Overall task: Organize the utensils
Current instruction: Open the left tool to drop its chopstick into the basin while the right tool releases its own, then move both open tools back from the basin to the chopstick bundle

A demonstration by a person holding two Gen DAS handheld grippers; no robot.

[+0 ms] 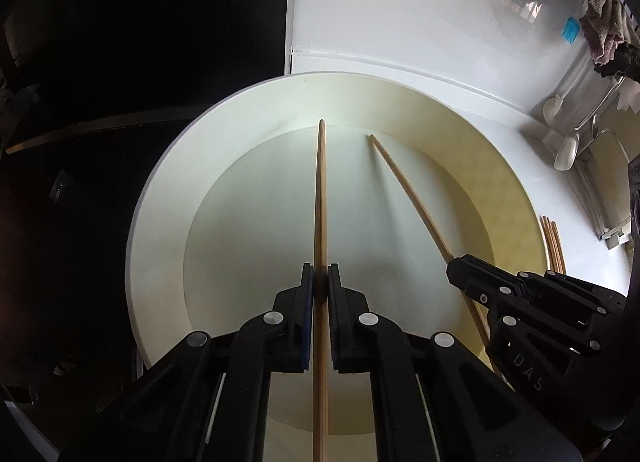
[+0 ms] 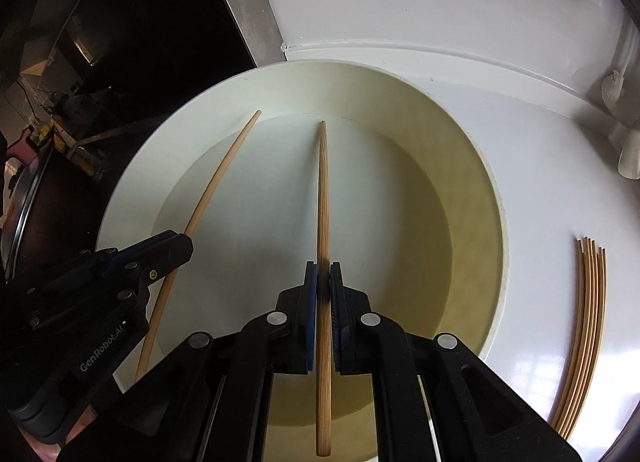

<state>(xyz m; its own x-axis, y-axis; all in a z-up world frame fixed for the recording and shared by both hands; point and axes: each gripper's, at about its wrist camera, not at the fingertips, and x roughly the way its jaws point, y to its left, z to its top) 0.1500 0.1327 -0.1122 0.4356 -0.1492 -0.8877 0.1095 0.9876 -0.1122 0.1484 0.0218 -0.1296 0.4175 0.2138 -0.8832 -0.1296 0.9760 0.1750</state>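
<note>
Looking through the left wrist camera, I see my left gripper (image 1: 320, 282) pinching a long, thin wooden chopstick (image 1: 321, 197) between its black fingers, the stick pointing forward over the wide, round cream-coloured basin (image 1: 160, 197) on the white countertop (image 1: 400, 21). To its right, my right gripper (image 1: 454, 268) comes in from the side, clamped on a second wooden chopstick (image 1: 408, 197) that slants across the same basin. Beyond the basin's right rim lies a small bundle of spare wooden chopsticks (image 1: 554, 244) on the counter, and two white spoons (image 1: 568, 147) rest farther back. Switching to the right wrist camera, the right gripper (image 2: 323, 282) is pressed onto its chopstick (image 2: 322, 197), held above the basin (image 2: 492, 197). The left gripper (image 2: 186, 244) enters at the left, gripping its chopstick (image 2: 218, 181). The bundle of spare chopsticks (image 2: 588, 326) lies on the counter to the right, just beside the basin.
</note>
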